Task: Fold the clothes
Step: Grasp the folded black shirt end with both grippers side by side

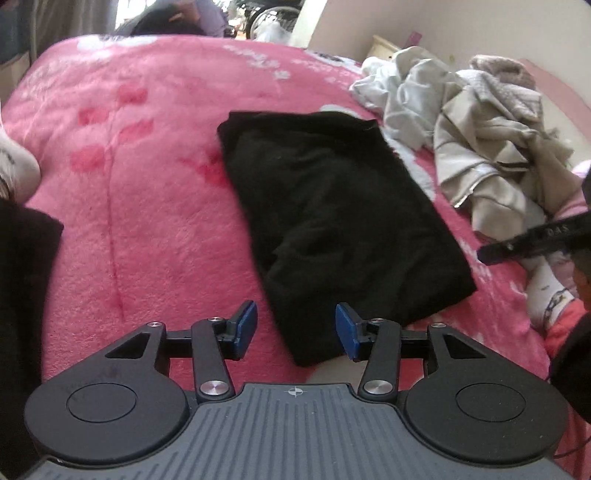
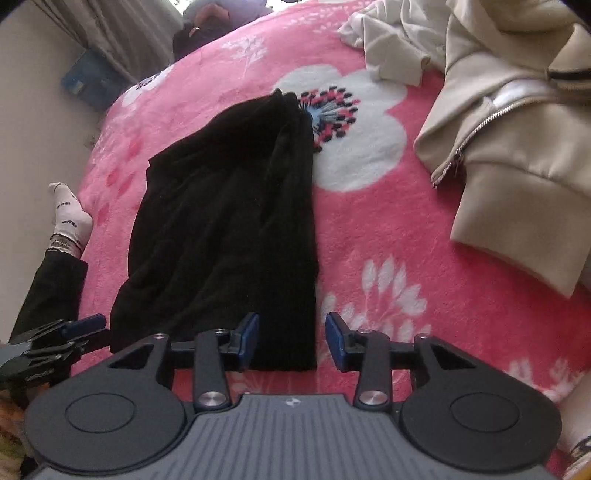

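A pink fleece blanket (image 2: 369,258) with white flowers covers the bed and fills most of both views. A foot in a white sock (image 2: 68,218) rests at its left edge, with a black trouser leg (image 2: 51,291) below it. Another socked foot (image 1: 546,295) lies at the right edge of the left view. Grey curtains (image 2: 110,33) hang at the upper left, and a pale wall (image 1: 443,22) stands at the upper right.

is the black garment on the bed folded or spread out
Folded. The black garment lies as a compact oblong on the pink blanket, with stacked layers showing along its edge.
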{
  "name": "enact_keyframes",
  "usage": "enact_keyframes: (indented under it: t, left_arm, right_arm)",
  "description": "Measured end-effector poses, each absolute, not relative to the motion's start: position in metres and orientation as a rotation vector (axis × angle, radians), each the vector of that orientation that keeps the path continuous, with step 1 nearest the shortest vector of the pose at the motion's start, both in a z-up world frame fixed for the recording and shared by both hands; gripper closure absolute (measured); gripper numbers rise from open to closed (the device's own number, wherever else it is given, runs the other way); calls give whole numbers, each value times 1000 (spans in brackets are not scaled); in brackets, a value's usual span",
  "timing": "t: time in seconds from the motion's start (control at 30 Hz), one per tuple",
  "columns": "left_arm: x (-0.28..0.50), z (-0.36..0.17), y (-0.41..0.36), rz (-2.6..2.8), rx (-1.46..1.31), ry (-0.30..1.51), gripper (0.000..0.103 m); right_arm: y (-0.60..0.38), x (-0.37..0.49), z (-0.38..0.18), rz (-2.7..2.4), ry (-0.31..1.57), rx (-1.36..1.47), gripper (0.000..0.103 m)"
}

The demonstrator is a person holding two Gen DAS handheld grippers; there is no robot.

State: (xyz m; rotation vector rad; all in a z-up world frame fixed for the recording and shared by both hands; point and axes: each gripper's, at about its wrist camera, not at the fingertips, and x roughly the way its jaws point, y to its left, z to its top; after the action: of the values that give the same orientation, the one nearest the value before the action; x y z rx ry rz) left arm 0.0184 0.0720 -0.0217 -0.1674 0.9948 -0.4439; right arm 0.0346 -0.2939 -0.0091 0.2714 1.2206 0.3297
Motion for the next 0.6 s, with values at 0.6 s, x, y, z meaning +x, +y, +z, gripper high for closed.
enact_keyframes:
  t: [0.6]
  left_arm:
    - [9, -26, 61, -575, -103, 985, 95]
  right_arm:
    - [-280, 27, -20, 426, 1229, 159, 99]
